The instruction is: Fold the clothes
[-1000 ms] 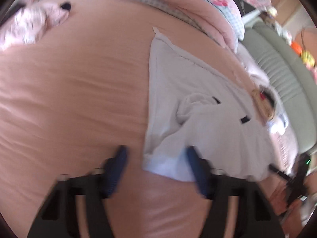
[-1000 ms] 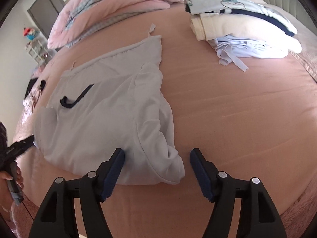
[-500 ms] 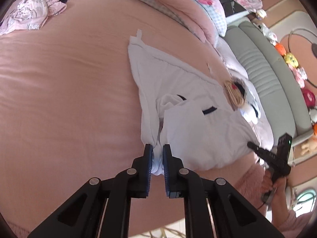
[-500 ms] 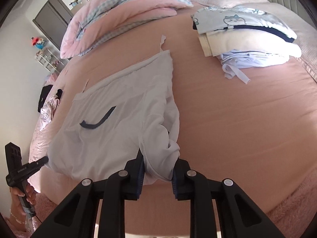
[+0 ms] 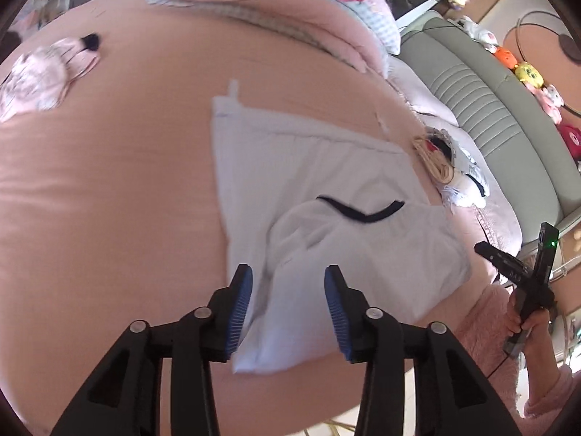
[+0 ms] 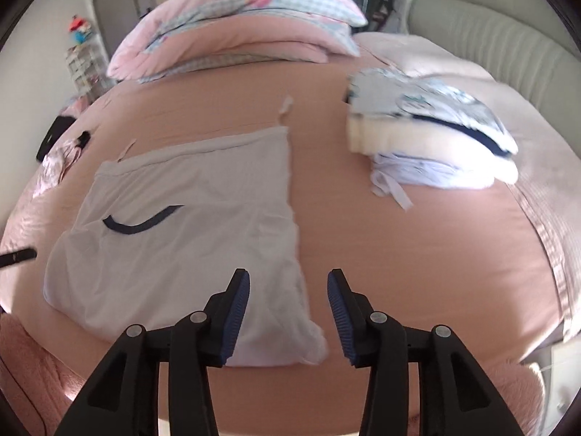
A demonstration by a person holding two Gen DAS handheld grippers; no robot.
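A pale grey pair of shorts (image 5: 308,167) with a dark blue stripe lies spread on the pink bed sheet (image 5: 109,200). My left gripper (image 5: 288,309) hovers over its near left corner. Its jaws are opening, and the cloth lies on the sheet below them, clear of the pads. In the right wrist view the same shorts (image 6: 189,236) lie flat, and my right gripper (image 6: 288,309) hangs above their near right corner. Its jaws are opening too, with nothing pressed between them. The right gripper's body (image 5: 523,272) shows in a hand at the bed's edge.
A stack of folded clothes (image 6: 428,138) sits on the bed to the right of the shorts. A folded pink quilt (image 6: 236,43) lies at the far side. A crumpled pink garment (image 5: 40,80) lies far left. A grey-green headboard (image 5: 490,109) with plush toys borders the bed.
Half a second ago both grippers were shut on the shorts' near edge. Both have since let go and risen, and the cloth now lies flatter on the sheet.
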